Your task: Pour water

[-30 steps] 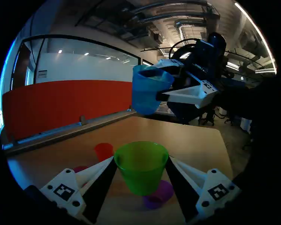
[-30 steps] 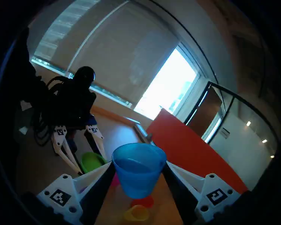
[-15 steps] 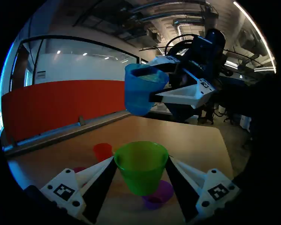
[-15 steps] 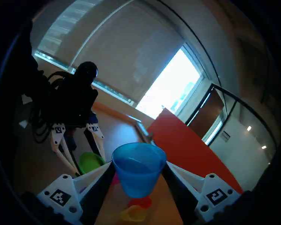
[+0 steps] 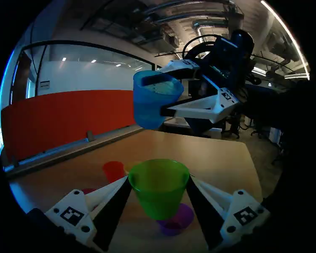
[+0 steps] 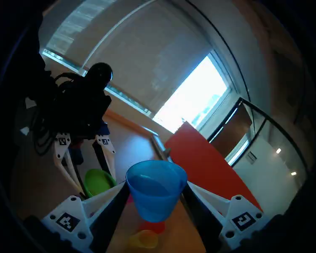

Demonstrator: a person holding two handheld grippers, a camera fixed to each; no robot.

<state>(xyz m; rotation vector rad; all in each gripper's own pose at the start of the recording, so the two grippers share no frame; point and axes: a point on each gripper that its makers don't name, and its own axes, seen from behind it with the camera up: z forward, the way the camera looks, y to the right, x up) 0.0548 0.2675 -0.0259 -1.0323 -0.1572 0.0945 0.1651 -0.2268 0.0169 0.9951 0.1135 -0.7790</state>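
Right gripper (image 6: 156, 185) clamped on translucent blue cup (image 6: 156, 204), water visible inside. Left gripper (image 5: 158, 180) clamped on upright green cup (image 5: 159, 196).

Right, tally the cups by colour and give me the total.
blue cup: 1
green cup: 1
red cup: 1
purple cup: 1
yellow cup: 1
Total: 5
A pinkish bit low in the left gripper view is too hidden to count.
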